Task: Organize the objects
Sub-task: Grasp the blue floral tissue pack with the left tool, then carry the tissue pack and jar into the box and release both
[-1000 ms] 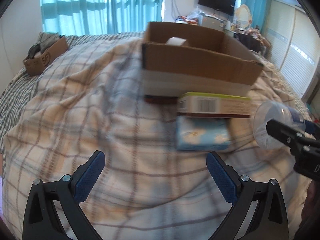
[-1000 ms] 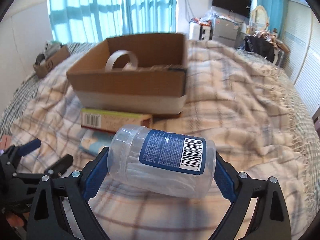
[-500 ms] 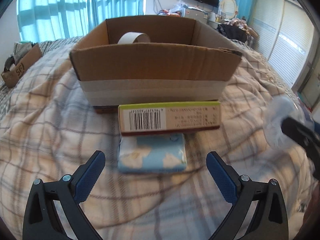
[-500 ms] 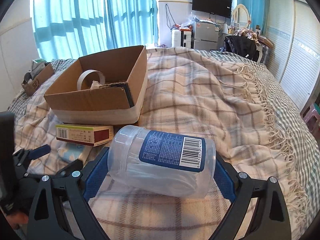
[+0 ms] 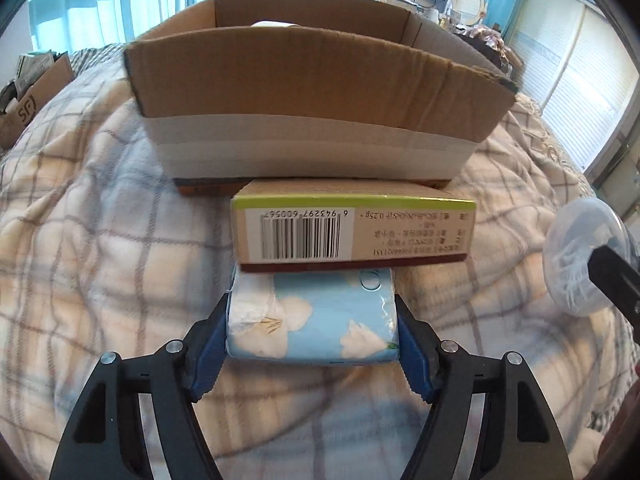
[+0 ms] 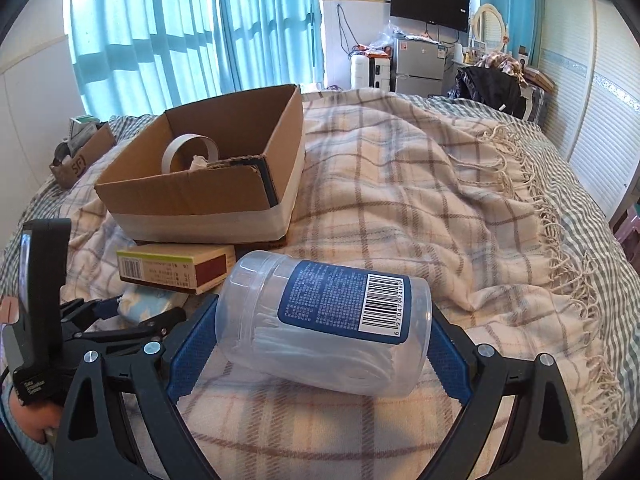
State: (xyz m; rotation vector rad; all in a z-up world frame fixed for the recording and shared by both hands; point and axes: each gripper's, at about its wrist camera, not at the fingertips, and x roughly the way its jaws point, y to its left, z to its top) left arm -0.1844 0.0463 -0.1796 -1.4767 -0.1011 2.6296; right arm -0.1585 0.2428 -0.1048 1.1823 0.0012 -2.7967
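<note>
A light blue tissue pack (image 5: 328, 332) lies on the plaid blanket, and my left gripper (image 5: 312, 308) is closing on it, both blue pads against its sides. A flat medicine box (image 5: 352, 232) with a barcode lies just beyond the pack, against the open cardboard box (image 5: 312, 92). My right gripper (image 6: 322, 316) is shut on a clear plastic jar (image 6: 324, 328) with a blue label, held sideways above the blanket to the right of the pack. A tape roll (image 6: 188, 152) sits inside the cardboard box (image 6: 200, 200). The left gripper (image 6: 132, 312) shows at the lower left of the right wrist view.
A small cardboard box (image 6: 80, 160) of odds and ends stands at the bed's far left edge. The fringed blanket (image 6: 440, 200) spreads out to the right. A fridge (image 6: 416, 68) and a dark pile of clothes stand beyond the bed.
My left gripper has come forward and down onto the tissue pack, and its jaws have narrowed from wide open to touching it. The right gripper still holds the jar and has swung a little.
</note>
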